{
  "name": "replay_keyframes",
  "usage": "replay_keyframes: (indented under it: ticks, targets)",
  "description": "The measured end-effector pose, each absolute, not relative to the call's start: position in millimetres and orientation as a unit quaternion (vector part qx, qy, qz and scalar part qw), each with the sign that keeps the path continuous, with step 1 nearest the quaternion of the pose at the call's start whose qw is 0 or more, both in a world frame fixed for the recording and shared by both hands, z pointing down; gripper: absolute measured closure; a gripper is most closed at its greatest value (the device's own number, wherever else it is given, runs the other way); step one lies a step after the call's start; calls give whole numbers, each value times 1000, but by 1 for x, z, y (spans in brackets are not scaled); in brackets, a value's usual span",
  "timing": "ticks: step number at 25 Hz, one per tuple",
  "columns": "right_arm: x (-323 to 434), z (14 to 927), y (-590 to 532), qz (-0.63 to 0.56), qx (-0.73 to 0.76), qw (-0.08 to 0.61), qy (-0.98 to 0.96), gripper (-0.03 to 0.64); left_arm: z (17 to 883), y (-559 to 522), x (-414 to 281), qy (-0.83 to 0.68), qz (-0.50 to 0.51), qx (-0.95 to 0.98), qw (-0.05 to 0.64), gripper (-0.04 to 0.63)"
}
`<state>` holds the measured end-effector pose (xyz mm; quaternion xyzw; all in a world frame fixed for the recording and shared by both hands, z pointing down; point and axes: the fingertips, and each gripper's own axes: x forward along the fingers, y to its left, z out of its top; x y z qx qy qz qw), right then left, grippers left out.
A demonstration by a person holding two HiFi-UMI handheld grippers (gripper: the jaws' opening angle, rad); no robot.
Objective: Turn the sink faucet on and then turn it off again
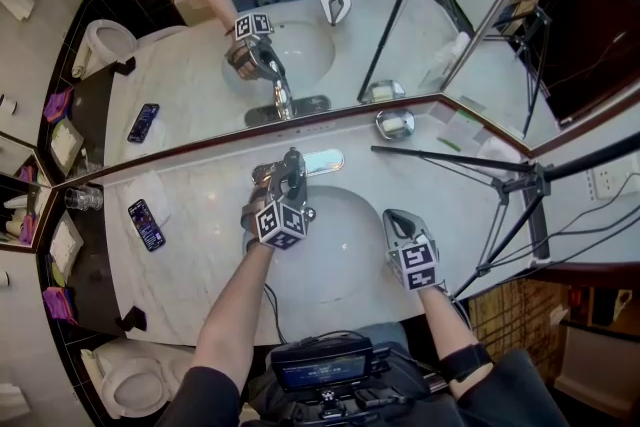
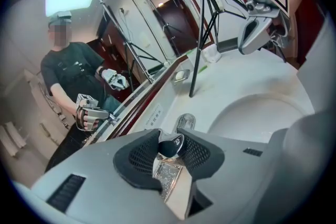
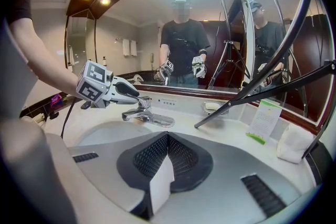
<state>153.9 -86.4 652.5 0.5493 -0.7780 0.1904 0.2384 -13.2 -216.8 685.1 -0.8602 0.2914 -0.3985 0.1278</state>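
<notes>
A chrome faucet [image 1: 322, 161] stands at the back rim of the white sink basin [image 1: 345, 250]. Its lever handle [image 2: 171, 145] lies between the black pads of my left gripper [image 2: 171, 150], and both pads press against it. In the head view the left gripper [image 1: 291, 179] reaches over the faucet from the front. The right gripper view shows the faucet [image 3: 139, 114] with the left gripper [image 3: 127, 91] on its handle; no water shows at the spout. My right gripper [image 1: 394, 216] hovers over the basin's right rim, its jaws [image 3: 167, 137] shut with nothing between them.
A phone [image 1: 146, 224] lies on the marble counter at the left. A soap dish [image 1: 395, 123] sits by the mirror. A black tripod [image 1: 505, 185] stands at the right, one leg crossing the counter. A white card [image 3: 265, 118] stands at the far right. A toilet [image 1: 128, 383] is below left.
</notes>
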Motion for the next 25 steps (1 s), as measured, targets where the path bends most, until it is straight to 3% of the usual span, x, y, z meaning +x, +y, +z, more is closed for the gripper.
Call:
replay_keyframes:
  ticks: [4,25]
  targets:
    - [155,655,-87,185,550,239,-778,597,672,-233,-11,304,-384,-865,108,505]
    - [150,650,-90,193,547,229,-782,597,671,-237,-11,305,-382,-870,71,508]
